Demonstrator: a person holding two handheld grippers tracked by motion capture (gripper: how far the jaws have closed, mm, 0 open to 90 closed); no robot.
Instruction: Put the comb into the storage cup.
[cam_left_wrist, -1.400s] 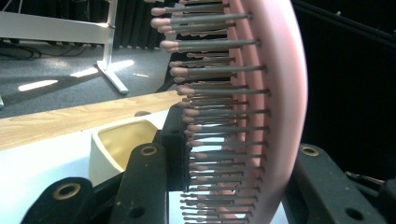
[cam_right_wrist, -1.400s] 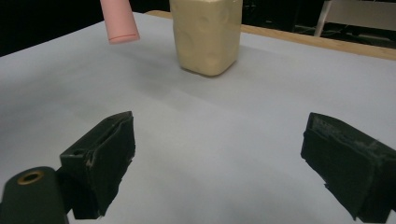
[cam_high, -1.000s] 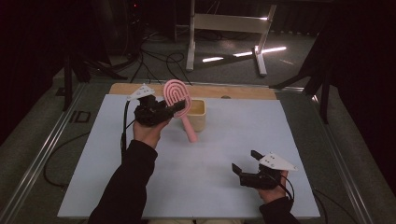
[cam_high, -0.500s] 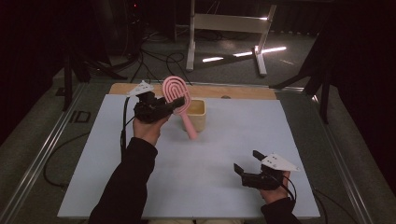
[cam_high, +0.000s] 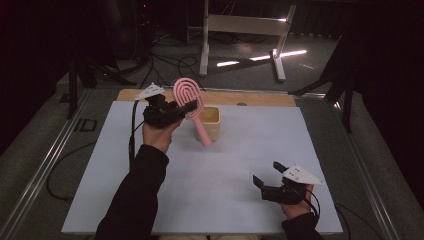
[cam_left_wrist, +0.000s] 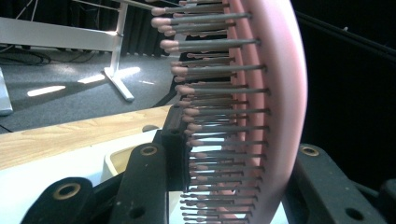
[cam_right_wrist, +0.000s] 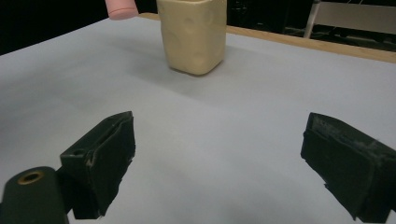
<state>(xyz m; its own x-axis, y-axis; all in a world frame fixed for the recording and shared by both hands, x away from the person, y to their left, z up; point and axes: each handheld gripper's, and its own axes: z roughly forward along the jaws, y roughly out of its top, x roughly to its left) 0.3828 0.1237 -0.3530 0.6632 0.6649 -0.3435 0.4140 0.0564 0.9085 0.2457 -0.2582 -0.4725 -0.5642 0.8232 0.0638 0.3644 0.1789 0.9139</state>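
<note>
A pink hairbrush (cam_high: 188, 94) with a looped oval head hangs tilted above the table, its handle end (cam_high: 205, 140) pointing down in front of a cream cup (cam_high: 213, 122). My left gripper (cam_high: 186, 108) is shut on the brush's head, bristles against one jaw in the left gripper view, where the hairbrush (cam_left_wrist: 273, 93) is close up and the cup's rim (cam_left_wrist: 116, 158) shows below. My right gripper (cam_high: 267, 174) rests low at the table's near right, open with nothing between its jaws. In the right gripper view, the right gripper (cam_right_wrist: 219, 158) faces the cup (cam_right_wrist: 194, 35) and the handle tip (cam_right_wrist: 120, 8).
A pale mat (cam_high: 240, 165) covers the table, with a wooden strip (cam_high: 260, 98) along its far edge. A white stand (cam_high: 240, 30) and cables lie on the floor beyond. Open mat lies between the cup and the right gripper.
The left hand has lifted the brush slightly, keeping its grip. The right gripper has stayed put.
</note>
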